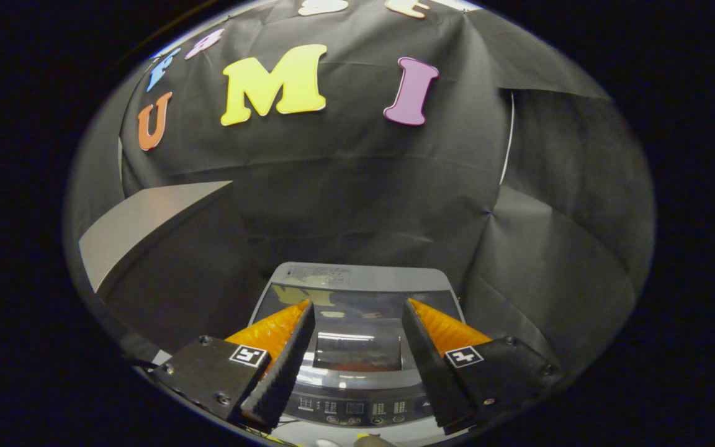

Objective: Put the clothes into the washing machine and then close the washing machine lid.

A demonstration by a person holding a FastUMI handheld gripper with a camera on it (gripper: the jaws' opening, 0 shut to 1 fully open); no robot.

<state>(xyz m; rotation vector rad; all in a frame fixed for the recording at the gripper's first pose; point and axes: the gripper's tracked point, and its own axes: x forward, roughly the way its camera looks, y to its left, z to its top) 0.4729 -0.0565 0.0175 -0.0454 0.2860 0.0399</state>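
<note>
As the grey top-loading washing machine point(357, 298) lies with its dark glass lid point(357, 338) seemingly down, loading and closing look finished; clothes hidden, perhaps a red trace beneath the glass; orange-and-black gripper point(357, 307) above the machine, fingers parted, empty

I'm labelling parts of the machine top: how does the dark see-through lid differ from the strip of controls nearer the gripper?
The dark glossy see-through lid is broad and mirrors the booth wall; the grey control panel strip is narrow and carries small display marks and round buttons. The lid lies beyond and between the open gripper's fingers, apart from them; the panel sits nearer, low between the finger bases. Both lie flat on the grey washing machine top.
</note>
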